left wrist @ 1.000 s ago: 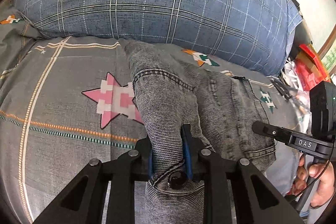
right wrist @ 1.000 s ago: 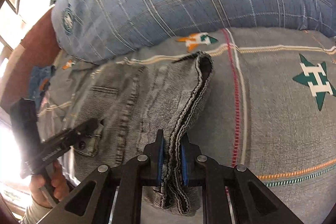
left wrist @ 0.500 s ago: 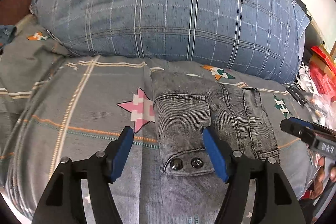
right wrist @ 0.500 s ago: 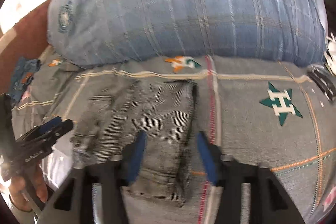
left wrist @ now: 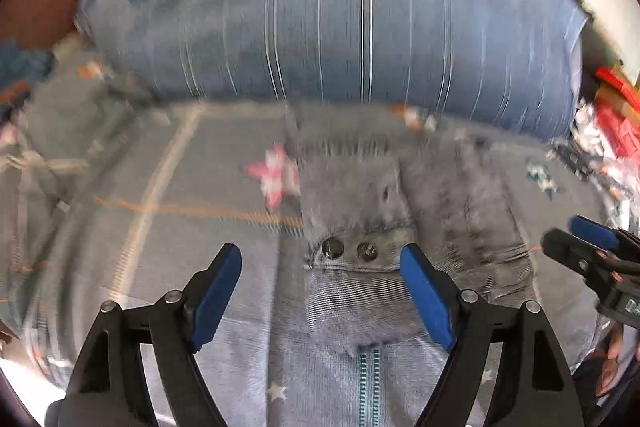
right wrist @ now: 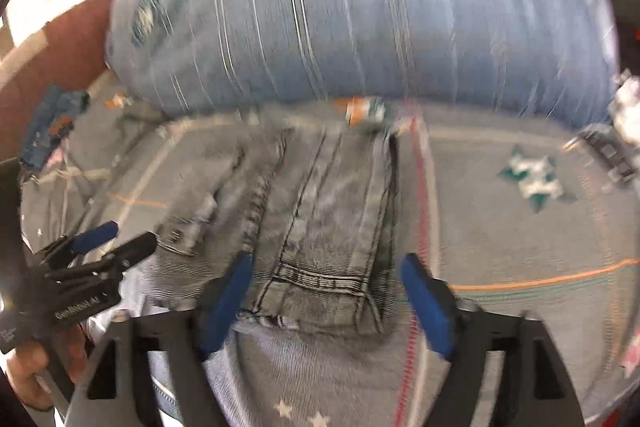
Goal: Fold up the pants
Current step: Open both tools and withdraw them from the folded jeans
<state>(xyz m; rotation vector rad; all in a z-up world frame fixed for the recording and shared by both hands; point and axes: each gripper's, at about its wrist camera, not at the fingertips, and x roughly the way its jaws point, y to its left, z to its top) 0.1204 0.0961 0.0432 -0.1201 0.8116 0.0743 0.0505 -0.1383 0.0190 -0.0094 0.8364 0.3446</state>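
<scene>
The grey denim pants lie folded into a compact stack on the bed, waistband snaps facing me; they also show in the right wrist view. My left gripper is open and empty, its blue pads just short of the stack's near left edge. My right gripper is open and empty, its pads on either side of the stack's near right corner, above it. The right gripper shows at the right edge of the left wrist view, and the left gripper at the left of the right wrist view. Both views are motion-blurred.
A large blue plaid pillow lies right behind the pants. The grey bedsheet has star prints. Red packaging and clutter sit at the far right. A light grey garment with a teal zipper lies under the near edge.
Both grippers have let go of the pants and opened, then pulled back toward me. The pants have dropped flat into a folded stack.
</scene>
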